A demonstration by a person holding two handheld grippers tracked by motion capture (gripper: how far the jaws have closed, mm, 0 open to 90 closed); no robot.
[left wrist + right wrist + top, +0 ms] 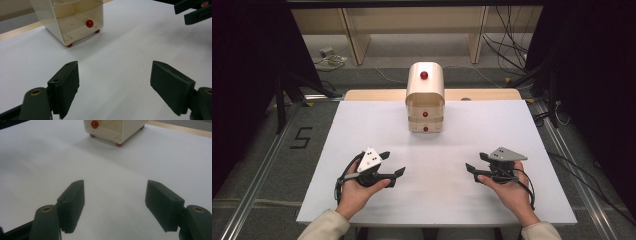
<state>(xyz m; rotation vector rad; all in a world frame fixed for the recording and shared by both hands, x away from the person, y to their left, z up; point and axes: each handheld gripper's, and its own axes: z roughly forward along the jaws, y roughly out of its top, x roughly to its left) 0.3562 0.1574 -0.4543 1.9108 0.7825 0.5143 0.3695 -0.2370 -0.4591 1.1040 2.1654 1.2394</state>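
Two open grippers, one drawer cabinet waiting

Both tools rest low over the near half of the white table (pixel 362 125), nothing held. The small cream drawer cabinet (pixel 425 97) stands at the far centre, well apart from them. The left gripper (pixel 391 165) and right gripper (pixel 474 164) each have jaws spread wide. Judging by this, the reach has not begun; next, one gripper must travel forward and line up on a red knob (pixel 425 129). The left gripper view reveals the cabinet's red feet (pixel 69 45) and bottom drawer interior, which the high view hides.
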